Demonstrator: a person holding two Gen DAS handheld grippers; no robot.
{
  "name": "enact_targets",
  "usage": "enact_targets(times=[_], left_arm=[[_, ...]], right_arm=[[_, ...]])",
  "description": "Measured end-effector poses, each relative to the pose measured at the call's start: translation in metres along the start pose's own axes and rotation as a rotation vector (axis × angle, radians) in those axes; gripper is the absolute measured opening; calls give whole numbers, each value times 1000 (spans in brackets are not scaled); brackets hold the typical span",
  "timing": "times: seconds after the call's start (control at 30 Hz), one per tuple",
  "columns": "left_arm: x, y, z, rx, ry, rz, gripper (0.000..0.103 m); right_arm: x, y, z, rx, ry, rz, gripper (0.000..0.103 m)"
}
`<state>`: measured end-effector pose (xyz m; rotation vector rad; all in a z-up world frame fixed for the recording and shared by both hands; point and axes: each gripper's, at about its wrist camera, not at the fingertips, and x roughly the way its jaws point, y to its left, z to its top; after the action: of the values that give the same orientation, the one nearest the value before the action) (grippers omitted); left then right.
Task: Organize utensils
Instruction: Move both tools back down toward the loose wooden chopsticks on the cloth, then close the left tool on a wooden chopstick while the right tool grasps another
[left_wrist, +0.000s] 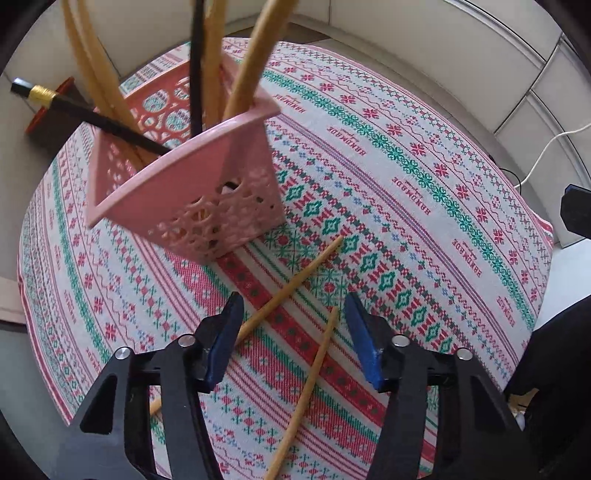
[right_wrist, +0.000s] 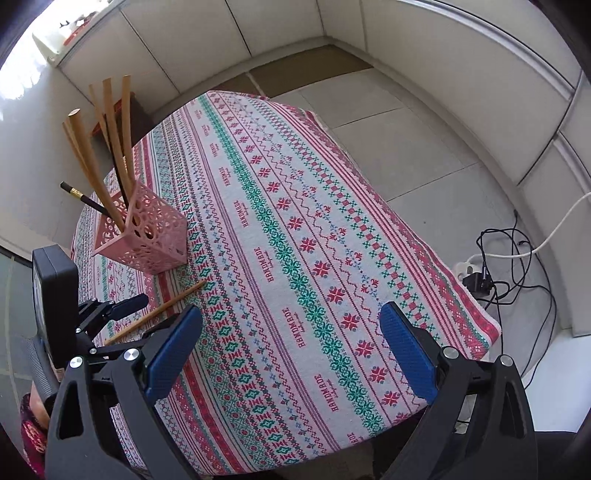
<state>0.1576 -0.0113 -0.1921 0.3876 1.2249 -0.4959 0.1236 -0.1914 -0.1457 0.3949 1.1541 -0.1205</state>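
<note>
So the left gripper (left_wrist: 291, 328) was pointed steeply down over two loose bamboo chopsticks on the table (left_wrist: 424, 206), fingers about half spread and not touching either one. The nearer chopstick (left_wrist: 291, 282) sat right in the gap between the fingers, its long axis slanting from beside the left finger up and away to the right, thin tip aimed toward the foot of the pink holder (left_wrist: 207, 195). The second chopstick (left_wrist: 306, 387) crossed the same gap steeper, tip near the right finger, butt running back under the rig. Their tips didn't meet as far as I could tell.

The right gripper (right_wrist: 291, 350) hung over bare cloth, fingers wide apart and holding nothing, well off to the side. So the left was clearly nearer. The holder already had several chopsticks standing in it, just beyond the loose pair.
</note>
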Motion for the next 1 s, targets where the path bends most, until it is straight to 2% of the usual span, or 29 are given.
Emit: enact_targets(times=[0.07, 0.1, 0.17, 0.2, 0.4, 0.5, 0.7, 0.83, 1.0], left_arm=[[6, -6, 4, 17, -2, 11, 45], [10, -9, 5, 29, 8, 13, 35], [17, -15, 7, 53, 5, 41, 28], [20, -16, 8, 56, 13, 28, 20], [17, -30, 7, 102, -35, 26, 8], [6, -39, 3, 113, -73, 32, 6], [-45, -37, -13, 91, -173, 23, 5], [-70, -33, -30, 92, -218, 45, 5], [-112, -14, -46, 59, -321, 71, 5]], right_arm=[[3, -3, 0, 10, 18, 6, 94], [4, -4, 0, 16, 26, 8, 94], [6, -8, 0, 28, 38, 8, 94], [7, -9, 0, 34, 42, 7, 94], [18, -11, -5, 66, 92, 17, 94], [26, -8, -11, 74, 141, 37, 94], [40, 3, -22, 79, 206, 52, 94], [53, 25, -30, 37, 222, 35, 94], [73, 63, -41, 31, 246, 38, 94]])
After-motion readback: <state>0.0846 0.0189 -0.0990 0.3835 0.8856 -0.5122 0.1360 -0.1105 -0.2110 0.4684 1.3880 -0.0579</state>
